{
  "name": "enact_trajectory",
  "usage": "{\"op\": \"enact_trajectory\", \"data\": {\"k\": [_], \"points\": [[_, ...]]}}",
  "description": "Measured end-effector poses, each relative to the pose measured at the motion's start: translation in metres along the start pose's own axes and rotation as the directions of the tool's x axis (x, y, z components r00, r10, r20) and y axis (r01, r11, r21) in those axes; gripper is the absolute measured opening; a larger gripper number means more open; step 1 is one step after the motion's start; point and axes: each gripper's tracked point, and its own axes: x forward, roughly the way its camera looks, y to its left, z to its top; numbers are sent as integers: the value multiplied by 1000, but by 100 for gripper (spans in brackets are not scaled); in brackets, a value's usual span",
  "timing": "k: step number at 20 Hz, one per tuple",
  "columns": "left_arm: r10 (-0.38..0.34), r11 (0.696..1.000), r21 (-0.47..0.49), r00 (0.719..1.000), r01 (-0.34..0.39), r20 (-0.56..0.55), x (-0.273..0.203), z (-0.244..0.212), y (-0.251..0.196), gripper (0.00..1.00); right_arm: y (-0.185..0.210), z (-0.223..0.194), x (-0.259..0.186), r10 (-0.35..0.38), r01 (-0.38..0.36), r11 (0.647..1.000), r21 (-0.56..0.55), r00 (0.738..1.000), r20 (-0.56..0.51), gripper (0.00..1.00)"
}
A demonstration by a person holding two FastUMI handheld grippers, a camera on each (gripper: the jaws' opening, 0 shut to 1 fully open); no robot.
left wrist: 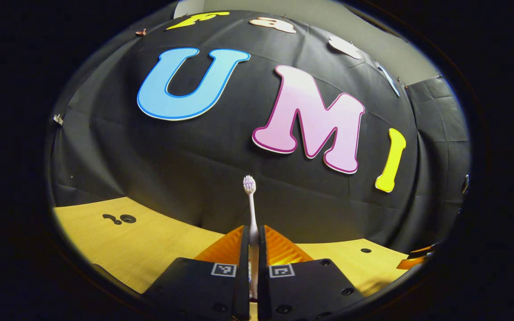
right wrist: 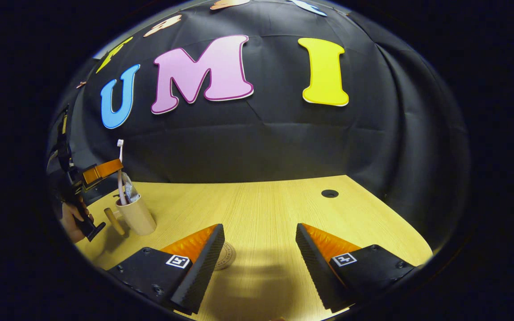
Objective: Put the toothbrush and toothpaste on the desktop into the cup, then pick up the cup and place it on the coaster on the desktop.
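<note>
Toothbrush (left wrist: 250, 209) pinched upright between the left gripper (left wrist: 252, 249) fingers, bristles up.

In the right gripper view its lower end stands inside the cup (right wrist: 137, 217) near the desktop (right wrist: 261, 209) left edge, beside the toothpaste (right wrist: 130, 189). The right gripper (right wrist: 257, 249) hangs with fingers spread above the surface; the coaster (right wrist: 225, 255) lies just beside one finger.

Staged recording booth, not a real home: black cloth wall (right wrist: 283, 133) is hanging wrinkled behind and around a light wood-grain worktop (right wrist: 261, 209). Round cable holes (right wrist: 329, 193) are sitting in the worktop like an office desk. Plain pale room wall (left wrist: 364, 31) is peeking above the cloth. Bathroom-type props are standing on the worktop: cup (right wrist: 137, 216) with toothbrush (right wrist: 120, 174).
</note>
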Motion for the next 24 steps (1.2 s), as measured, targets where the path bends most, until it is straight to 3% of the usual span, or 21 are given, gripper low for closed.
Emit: {"op": "enact_trajectory", "data": {"k": [1,2,3,7,8,19,24], "points": [[-4,1000,-1,1000,4,1,-2,-1,0,12,1,-4,-3,2,-2,1000,0,1000,-3,98],[-15,1000,3,1000,15,-4,-3,-3,-3,20,2,-6,-5,4,-4,1000,-2,1000,-7,98],[-27,1000,15,1000,27,-16,-6,-5,-6,18,5,-8,-5,8,-8,1000,-4,1000,-11,98],[-59,995,70,994,65,-88,-20,-9,-19,82,11,-10,-4,19,-19,1000,-9,1000,-22,98],[-63,994,86,992,72,-108,-24,-10,-22,94,13,-9,-5,21,-21,1000,-2,999,-24,98],[8,984,170,939,54,-345,-77,-8,-13,98,6,7,-21,11,-9,999,40,998,-55,98],[27,985,163,896,51,-444,-92,-16,-11,98,-2,9,-29,4,1,998,62,997,-81,98]]}}
